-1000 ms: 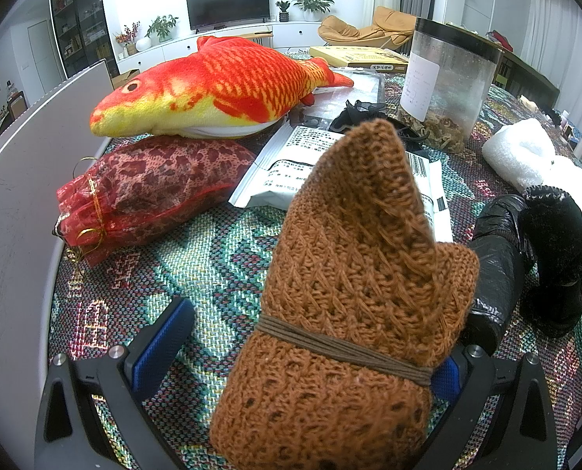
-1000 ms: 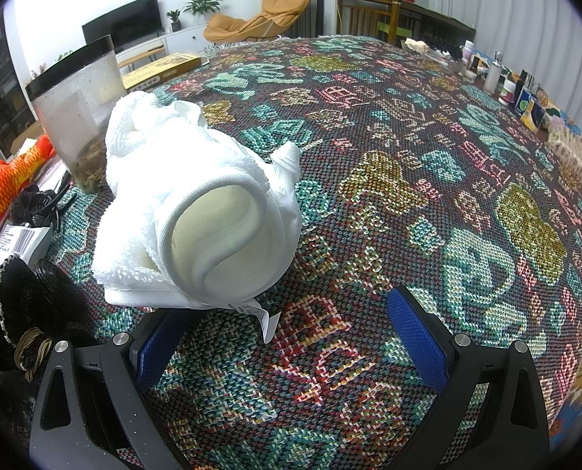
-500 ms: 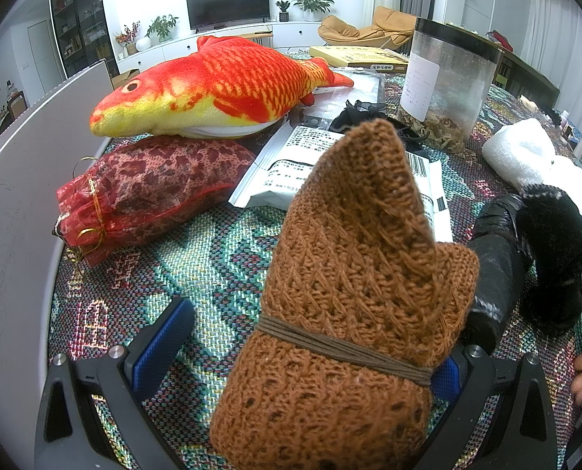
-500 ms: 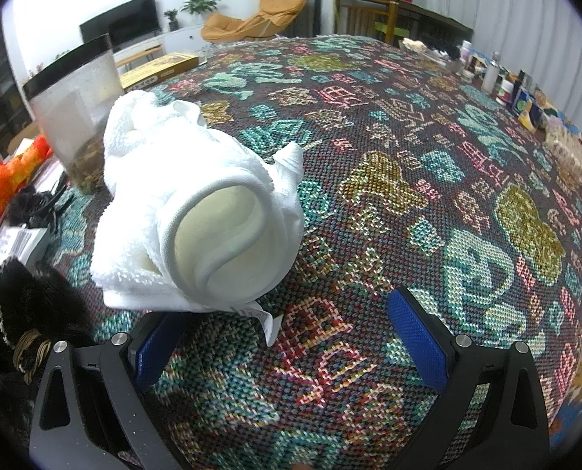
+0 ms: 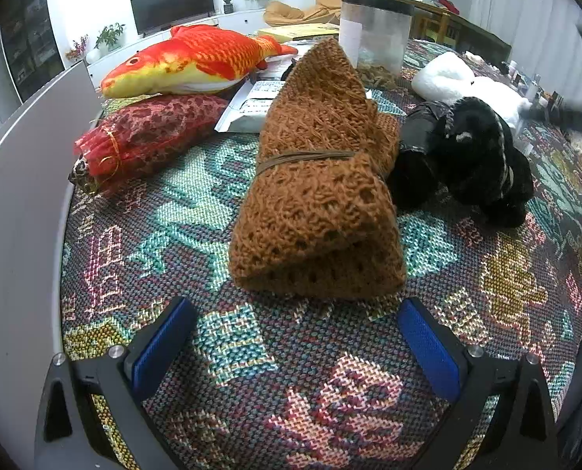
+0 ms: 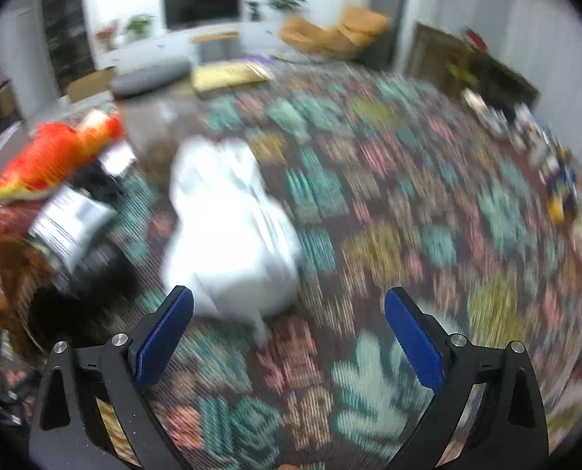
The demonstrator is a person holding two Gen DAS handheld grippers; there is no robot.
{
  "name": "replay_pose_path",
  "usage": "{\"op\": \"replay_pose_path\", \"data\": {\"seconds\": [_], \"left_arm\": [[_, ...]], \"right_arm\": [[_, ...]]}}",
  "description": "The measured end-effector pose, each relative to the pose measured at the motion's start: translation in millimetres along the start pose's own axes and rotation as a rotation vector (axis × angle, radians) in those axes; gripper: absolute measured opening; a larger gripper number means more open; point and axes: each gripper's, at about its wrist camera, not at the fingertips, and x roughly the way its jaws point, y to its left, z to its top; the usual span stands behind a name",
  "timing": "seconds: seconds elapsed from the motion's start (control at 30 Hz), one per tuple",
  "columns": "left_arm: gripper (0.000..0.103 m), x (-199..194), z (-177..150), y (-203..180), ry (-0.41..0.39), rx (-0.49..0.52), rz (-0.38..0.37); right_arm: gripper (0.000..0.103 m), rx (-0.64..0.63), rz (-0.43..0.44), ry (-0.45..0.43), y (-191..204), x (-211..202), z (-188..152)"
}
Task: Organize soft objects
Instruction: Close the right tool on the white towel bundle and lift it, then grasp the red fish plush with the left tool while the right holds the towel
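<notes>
The desk (image 5: pixel 228 356) spreads under both my tools; ahead of my left tool (image 5: pixel 295 342), spread wide and empty, lies the brown knit bundle (image 5: pixel 318 203); my right tool (image 6: pixel 289 331), likewise released, faces the blurred white towel (image 6: pixel 228 231).

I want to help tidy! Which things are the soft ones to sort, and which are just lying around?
Soft ones to sort:
brown knitted bundle
fish plush
red mesh pouch
black fuzzy item
white towel

Just lying around:
clear canister
white packet
</notes>
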Motion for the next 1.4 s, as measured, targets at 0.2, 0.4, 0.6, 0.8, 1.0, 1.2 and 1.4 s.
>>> {"op": "replay_pose_path", "data": {"seconds": [0.2, 0.4, 0.6, 0.8, 1.0, 1.2, 1.4], "left_arm": [[0.103, -4.7, -6.8, 0.4, 0.028, 0.015, -0.010], [0.103, -25.2, -25.6, 3.1, 0.078, 0.032, -0.054], [0.103, -69.0, -17.4, 3.1, -0.002, 0.031, -0.122], [0.103, -118.7, 58.7, 9.6, -0.117, 0.111, -0.100], [0.103, -78.7, 166.8, 29.5, -0.076, 0.260, 0.091], [0.103, 39.2, 202.5, 39.6, 0.135, 0.395, 0.268], [0.043, 71.6, 212.9, 64.4, 0.167, 0.231, 0.126]], "right_arm": [[0.098, -0.081, 0.027, 0.117, 27.1, 46.1, 51.1], [0.055, -0.090, 0.014, 0.221, 31.7, 82.2, 29.8], [0.052, 0.057, 0.147, 0.132, 4.4, 33.4, 4.4], [0.052, 0.156, 0.249, -0.029, 3.6, -0.6, -29.7], [0.053, 0.316, 0.328, -0.113, 3.7, -5.5, -68.2], [0.054, 0.413, 0.359, -0.158, -9.3, -12.4, -85.0], [0.054, 0.413, 0.366, -0.143, -10.8, -3.5, -86.2]]}}
